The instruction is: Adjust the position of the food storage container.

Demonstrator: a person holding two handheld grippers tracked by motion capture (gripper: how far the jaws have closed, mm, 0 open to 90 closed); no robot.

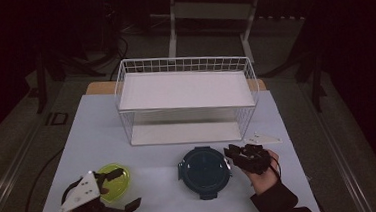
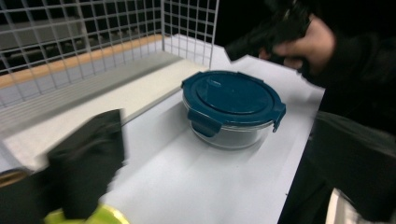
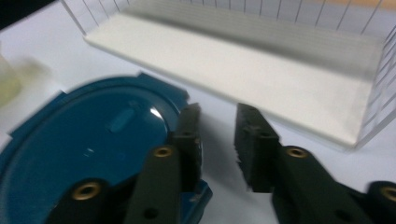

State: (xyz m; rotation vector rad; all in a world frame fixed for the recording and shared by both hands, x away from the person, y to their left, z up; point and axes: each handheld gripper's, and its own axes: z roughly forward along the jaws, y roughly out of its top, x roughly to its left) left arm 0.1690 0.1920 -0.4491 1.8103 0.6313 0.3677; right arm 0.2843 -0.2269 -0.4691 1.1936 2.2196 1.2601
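A person's right gripper (image 1: 234, 154), jaws parted with nothing between them, hovers at the three o'clock edge of the blue-lidded container (image 1: 204, 170), which sits at six o'clock of the wire rack (image 1: 185, 98). The left gripper (image 1: 120, 190), jaws spread, flanks the yellow-green bowl (image 1: 115, 181). Judged between steps: next, each must close squarely on a rim

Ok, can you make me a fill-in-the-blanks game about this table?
1. The round glass container has a dark ____ lid.
2. The small bowl by the left tongs is ____.
3. The white wire rack has ____ shelves.
4. The right tongs have their jaws apart, with ____ between them.

Missing words: blue; yellow; two; nothing
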